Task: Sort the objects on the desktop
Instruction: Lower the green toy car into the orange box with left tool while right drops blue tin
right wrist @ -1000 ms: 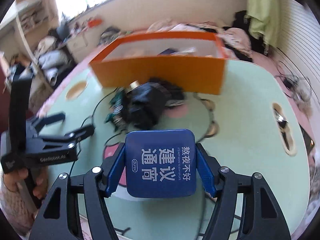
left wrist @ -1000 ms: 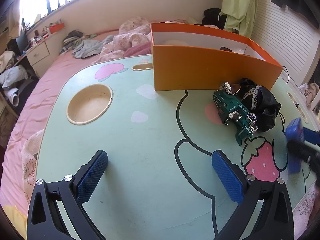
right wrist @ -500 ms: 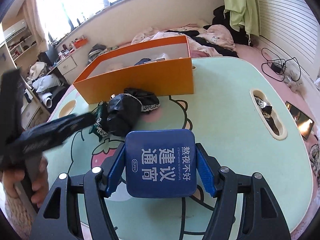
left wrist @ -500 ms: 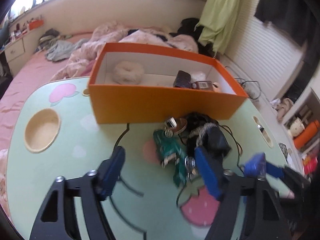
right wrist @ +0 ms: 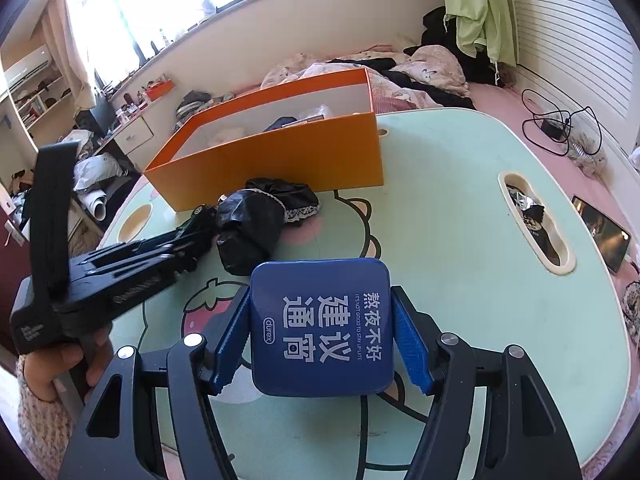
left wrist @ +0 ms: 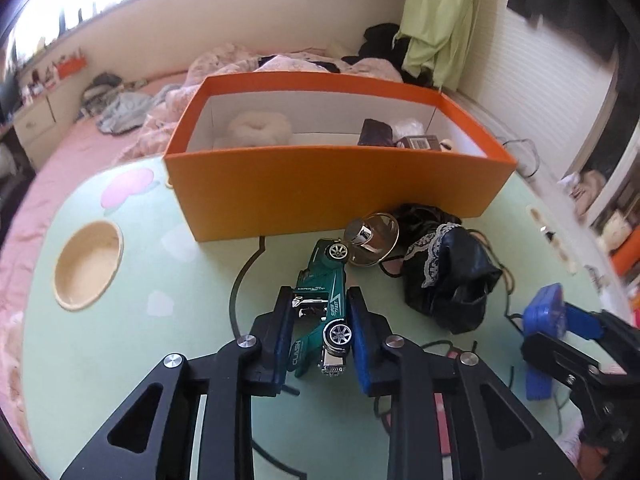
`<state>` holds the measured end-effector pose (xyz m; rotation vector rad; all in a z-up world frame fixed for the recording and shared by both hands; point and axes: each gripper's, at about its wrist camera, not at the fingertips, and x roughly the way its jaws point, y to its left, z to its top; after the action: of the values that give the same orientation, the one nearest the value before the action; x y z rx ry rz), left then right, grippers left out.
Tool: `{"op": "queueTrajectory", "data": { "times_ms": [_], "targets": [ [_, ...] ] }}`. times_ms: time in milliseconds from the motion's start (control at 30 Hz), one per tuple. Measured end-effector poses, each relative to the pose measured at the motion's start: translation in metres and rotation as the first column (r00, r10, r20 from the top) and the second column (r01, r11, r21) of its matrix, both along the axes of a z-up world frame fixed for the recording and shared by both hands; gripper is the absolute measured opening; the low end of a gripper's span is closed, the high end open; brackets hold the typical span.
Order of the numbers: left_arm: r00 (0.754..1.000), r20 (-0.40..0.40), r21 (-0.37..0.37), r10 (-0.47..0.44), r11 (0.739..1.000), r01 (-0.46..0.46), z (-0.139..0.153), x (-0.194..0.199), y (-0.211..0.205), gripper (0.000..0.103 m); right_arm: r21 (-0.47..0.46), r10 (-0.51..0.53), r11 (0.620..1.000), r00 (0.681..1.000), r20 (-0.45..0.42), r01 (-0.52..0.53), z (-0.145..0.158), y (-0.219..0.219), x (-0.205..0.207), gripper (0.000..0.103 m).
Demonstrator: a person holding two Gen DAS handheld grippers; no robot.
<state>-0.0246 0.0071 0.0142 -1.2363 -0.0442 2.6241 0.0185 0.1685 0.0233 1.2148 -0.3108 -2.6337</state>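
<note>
My left gripper is shut on a green toy car that lies on the mint-green table. My right gripper is shut on a flat blue tin with white lettering, held above the table; it shows at the right in the left wrist view. An open orange box stands behind the car and holds a white round thing, a dark case and small items. A gold-rimmed shiny piece and a black lace-trimmed bundle lie beside the car.
The table has a round recess at the left and an oval slot at the right. A bed with pink bedding lies behind the box. The left gripper's body and hand fill the left of the right wrist view.
My left gripper moved right and forward to the toy car and shut on it. My right gripper kept the blue tin and swung slightly.
</note>
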Motion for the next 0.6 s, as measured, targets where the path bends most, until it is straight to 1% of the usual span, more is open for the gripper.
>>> {"op": "queueTrajectory", "data": {
  "times_ms": [167,400,500,600],
  "targets": [
    [1.000,0.011,0.101,-0.018,0.995,0.016,0.003,0.014,-0.016,0.024,0.001,-0.002,1.000,1.000,-0.005,0.002,0.001,0.001,0.001,0.067],
    [0.997,-0.076,0.155,-0.015,0.988,0.027,0.033,0.034,-0.025,0.024,0.024,0.018,1.000,0.999,-0.043,-0.017,0.011,-0.005,0.002,0.067],
    [0.995,-0.096,0.181,-0.025,0.983,0.042,0.045,0.039,-0.026,0.024,0.037,0.035,0.999,0.998,-0.059,-0.033,0.015,-0.011,0.002,0.067],
    [0.993,-0.115,0.204,-0.039,0.977,0.062,0.054,0.043,-0.024,0.024,0.031,0.050,0.998,0.996,-0.079,-0.047,0.021,-0.014,0.001,0.067]
  ]
}}
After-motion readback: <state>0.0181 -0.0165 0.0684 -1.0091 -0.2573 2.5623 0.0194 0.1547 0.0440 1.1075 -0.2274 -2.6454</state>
